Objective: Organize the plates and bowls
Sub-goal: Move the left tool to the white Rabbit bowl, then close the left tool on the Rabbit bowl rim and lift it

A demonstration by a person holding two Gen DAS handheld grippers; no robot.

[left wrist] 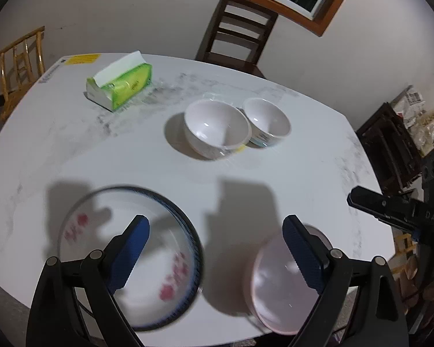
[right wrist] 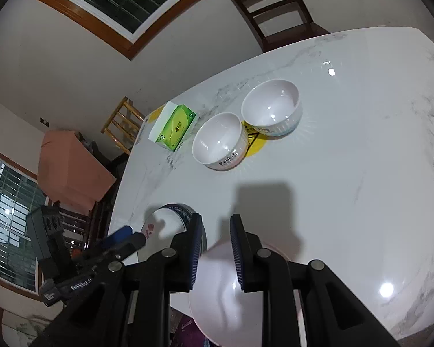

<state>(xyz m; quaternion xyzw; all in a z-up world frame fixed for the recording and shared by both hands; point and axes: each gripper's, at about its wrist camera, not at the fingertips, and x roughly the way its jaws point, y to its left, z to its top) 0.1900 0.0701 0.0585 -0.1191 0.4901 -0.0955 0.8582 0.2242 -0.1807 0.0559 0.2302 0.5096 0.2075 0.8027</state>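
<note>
Plates (left wrist: 130, 257), left hand-held gripper (left wrist: 215, 250) above (seemingly), agape

White marble-look table (left wrist: 318, 173) — two white bowls (left wrist: 217, 128), tissue box (left wrist: 120, 82), blue-rimmed flowered plate (left wrist: 130, 257), pink plate (left wrist: 277, 286)

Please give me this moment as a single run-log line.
left gripper: open, above blue-rimmed plate | right gripper: open, over pink plate | two white bowls: untouched

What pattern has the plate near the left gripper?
Pink flowers, dark blue rim; left wrist view.
</note>
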